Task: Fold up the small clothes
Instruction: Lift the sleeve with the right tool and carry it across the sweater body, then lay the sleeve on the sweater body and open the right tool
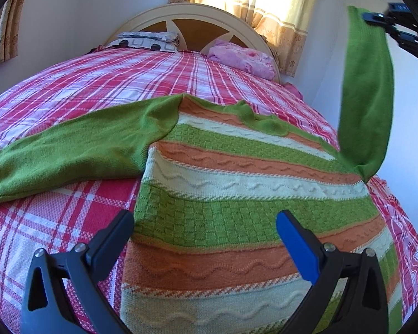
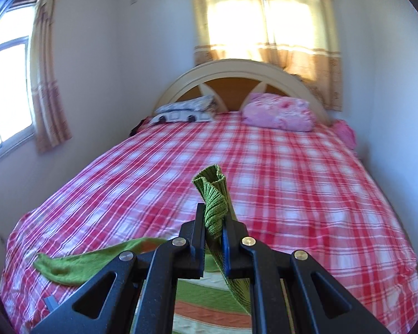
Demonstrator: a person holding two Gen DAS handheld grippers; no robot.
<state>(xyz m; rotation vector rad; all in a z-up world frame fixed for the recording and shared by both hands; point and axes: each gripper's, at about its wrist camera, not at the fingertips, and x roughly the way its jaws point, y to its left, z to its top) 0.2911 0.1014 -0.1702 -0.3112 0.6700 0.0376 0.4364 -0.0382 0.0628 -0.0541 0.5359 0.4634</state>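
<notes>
The left wrist view sat low and close over the sweater [image 1: 237, 194], facing the headboard [image 1: 192, 14]. The right wrist view looked from higher and farther back. Both shared the bed [image 2: 292, 181] and curtain [image 2: 264, 27].

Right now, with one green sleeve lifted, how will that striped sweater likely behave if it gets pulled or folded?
Likely floppy: the lifted sleeve hangs limp from the right gripper, whose fingers are shut on its cuff. The sweater probably drapes rather than slides, since its knit body lies flat on the bedspread. It seems fairly light.
</notes>
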